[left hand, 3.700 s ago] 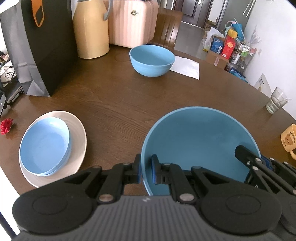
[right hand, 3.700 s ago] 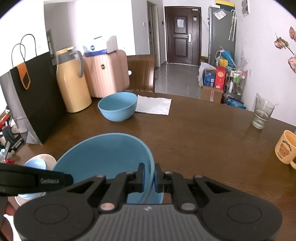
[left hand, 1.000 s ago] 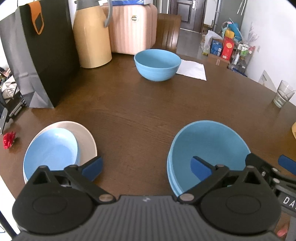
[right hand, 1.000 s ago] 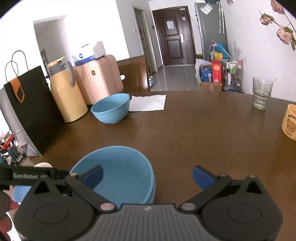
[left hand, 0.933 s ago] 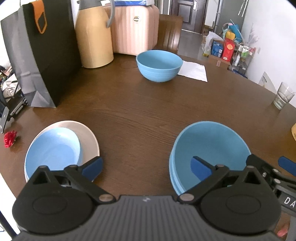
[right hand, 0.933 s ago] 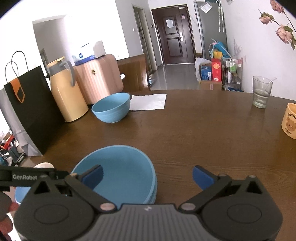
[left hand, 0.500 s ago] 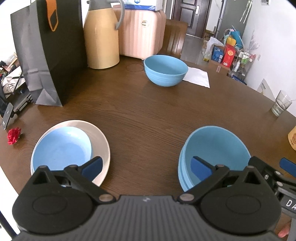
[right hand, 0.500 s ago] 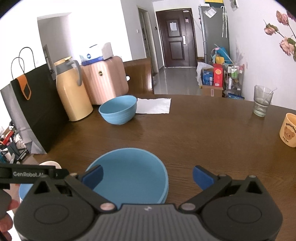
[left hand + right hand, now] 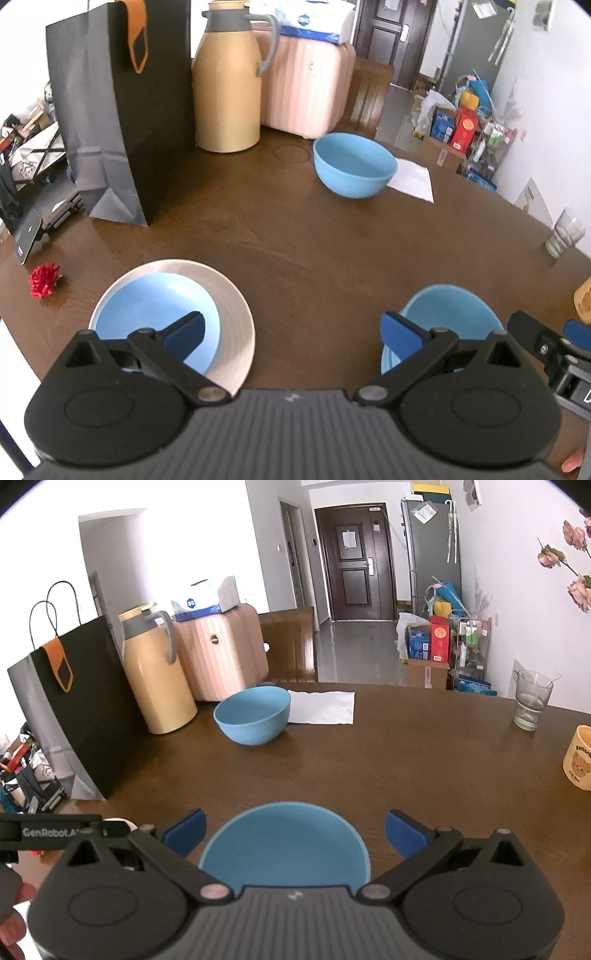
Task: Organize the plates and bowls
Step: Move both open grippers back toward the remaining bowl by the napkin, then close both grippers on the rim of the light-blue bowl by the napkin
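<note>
Left wrist view: looks down steeply from above the near edge of the round dark wooden table point(image 9: 295, 240), facing its far edge. Right wrist view: sits lower, nearly level, facing the hallway door. Both share the far light-blue bowl point(image 9: 354, 164) point(image 9: 253, 714) and black paper bag point(image 9: 118, 110) point(image 9: 77, 705).

Setting: dining area of a private home.

A round wooden dining table point(image 9: 369, 760) carries a thermos jug point(image 9: 157, 672), bowls, a drinking glass point(image 9: 532, 699) and a bear-print mug point(image 9: 580, 758). Beyond it: a wooden chair point(image 9: 288, 646), a pink suitcase point(image 9: 221, 650), a dark entry door point(image 9: 354, 557) and a refrigerator point(image 9: 432, 550).
</note>
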`<state>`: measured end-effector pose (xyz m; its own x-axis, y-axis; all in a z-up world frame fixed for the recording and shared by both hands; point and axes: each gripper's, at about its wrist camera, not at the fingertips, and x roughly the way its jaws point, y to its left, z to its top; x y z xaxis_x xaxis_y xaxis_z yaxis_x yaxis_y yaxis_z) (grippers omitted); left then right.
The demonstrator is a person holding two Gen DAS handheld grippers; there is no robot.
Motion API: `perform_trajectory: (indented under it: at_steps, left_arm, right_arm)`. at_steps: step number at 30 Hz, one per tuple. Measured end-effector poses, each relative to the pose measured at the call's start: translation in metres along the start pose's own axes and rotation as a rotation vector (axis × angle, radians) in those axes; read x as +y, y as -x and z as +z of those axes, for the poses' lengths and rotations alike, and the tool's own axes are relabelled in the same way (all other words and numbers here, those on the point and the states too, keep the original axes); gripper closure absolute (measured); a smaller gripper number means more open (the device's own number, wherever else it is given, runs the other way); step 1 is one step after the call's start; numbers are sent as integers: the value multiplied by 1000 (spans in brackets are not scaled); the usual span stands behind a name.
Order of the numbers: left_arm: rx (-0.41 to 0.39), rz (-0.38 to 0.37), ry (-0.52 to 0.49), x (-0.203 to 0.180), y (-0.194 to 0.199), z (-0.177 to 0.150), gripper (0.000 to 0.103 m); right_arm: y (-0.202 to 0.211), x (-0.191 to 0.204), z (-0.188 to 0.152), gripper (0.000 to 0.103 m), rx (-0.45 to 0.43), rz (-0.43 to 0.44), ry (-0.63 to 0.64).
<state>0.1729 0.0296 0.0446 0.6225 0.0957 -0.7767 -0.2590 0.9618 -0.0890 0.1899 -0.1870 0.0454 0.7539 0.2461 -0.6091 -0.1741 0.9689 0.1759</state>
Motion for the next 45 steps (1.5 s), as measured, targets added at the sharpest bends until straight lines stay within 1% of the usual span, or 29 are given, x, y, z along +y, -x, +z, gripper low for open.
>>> perform_trajectory:
  at_steps: [4, 16, 22, 26, 29, 35, 38, 42, 45]
  left_arm:
    - [-2, -12, 37, 13, -3, 13, 0]
    - [-33, -4, 45, 34, -11, 63, 0]
    - [-45, 4, 38, 39, -20, 90, 0]
    - [-42, 10, 40, 43, -31, 111, 0]
    - [-41, 18, 47, 47, -43, 126, 0]
    - [-2, 15, 67, 50, -81, 152, 0]
    - [10, 21, 55, 44, -102, 163, 0]
    - [27, 9, 35, 34, -128, 177, 0]
    - [23, 6, 36, 28, -145, 190, 0]
  right_arm:
    - [-6, 12, 12, 0, 4, -3, 10]
    - [-33, 38, 56, 0, 6, 30, 19]
    - [-57, 45, 76, 0, 18, 31, 19]
    - [-79, 49, 91, 0, 45, 24, 11]
    - [-96, 52, 102, 0, 59, 24, 2]
    - [-135, 59, 122, 0, 89, 21, 6]
    - [-156, 61, 132, 0, 107, 11, 8]
    - [-186, 61, 146, 0, 137, 5, 1]
    - [-207, 61, 157, 0, 153, -3, 11]
